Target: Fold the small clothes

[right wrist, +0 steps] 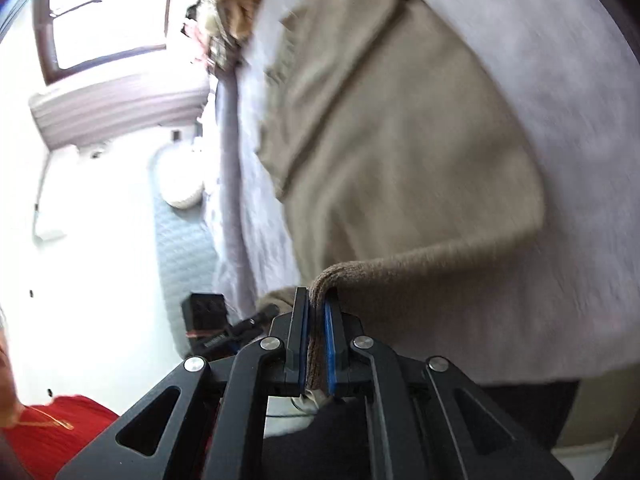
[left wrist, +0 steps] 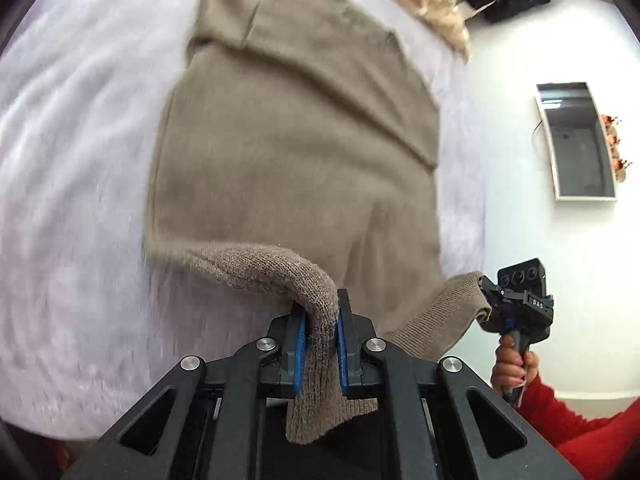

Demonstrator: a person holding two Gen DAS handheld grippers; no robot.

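A taupe knit garment (left wrist: 296, 152) lay spread over a pale lilac blanket (left wrist: 72, 168), filling the middle of the left wrist frame from the top edge down to the lower centre. At the bottom centre, the left gripper (left wrist: 322, 316) was closed tight on the garment's near hem, and a fold of ribbed knit draped over and hung down between its blue-padded fingers (left wrist: 301, 354). At the lower right of the same frame, the right gripper (left wrist: 490, 304) held the hem's other corner, gripped from below by a hand (left wrist: 512, 368) in a red sleeve (left wrist: 580, 428).

In the right wrist frame, the garment ran from the upper centre to the lower middle, and its edge curled over into the gripper's narrow gap at the bottom centre, pinched between the fingers (right wrist: 330, 344). The left gripper's black body (right wrist: 208, 320) showed at the lower left. A white-framed mirror (left wrist: 576, 140) hung at the right of the left wrist frame, and a window (right wrist: 108, 16) sat in the upper left of the right wrist frame.
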